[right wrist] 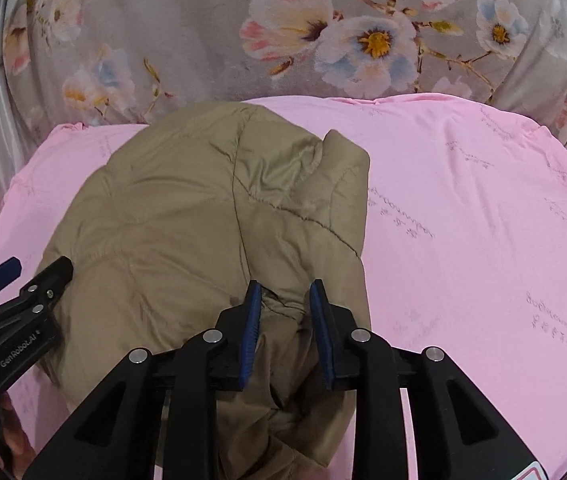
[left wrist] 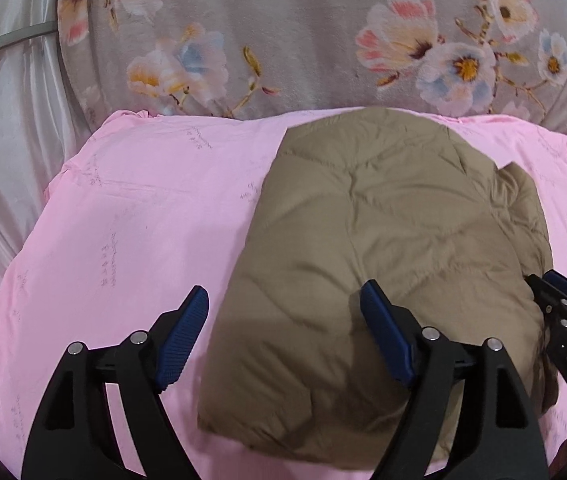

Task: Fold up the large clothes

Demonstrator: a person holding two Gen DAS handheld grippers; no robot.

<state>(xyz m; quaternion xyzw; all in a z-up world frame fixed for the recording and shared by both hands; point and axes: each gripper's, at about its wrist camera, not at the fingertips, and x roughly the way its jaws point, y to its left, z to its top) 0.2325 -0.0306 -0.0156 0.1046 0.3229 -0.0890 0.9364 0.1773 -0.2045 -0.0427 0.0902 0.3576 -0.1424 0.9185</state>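
Observation:
A tan quilted puffer jacket (left wrist: 383, 248) lies folded in a bundle on a pink sheet (left wrist: 131, 232). It also shows in the right wrist view (right wrist: 187, 232). My left gripper (left wrist: 283, 312) is open wide and empty, just above the jacket's near left edge. My right gripper (right wrist: 285, 304) has its jaws partly closed around a bunched fold of the jacket at its near right edge; the fabric fills the gap between the pads. In the left wrist view the right gripper (left wrist: 563, 304) shows at the jacket's right side. In the right wrist view the left gripper (right wrist: 15, 280) shows at the jacket's left side.
A grey floral blanket (left wrist: 303, 40) lies along the far side of the pink sheet, also in the right wrist view (right wrist: 203, 32). Pale satin fabric (left wrist: 7, 152) hangs at the left. Bare pink sheet (right wrist: 483, 240) spreads to the right of the jacket.

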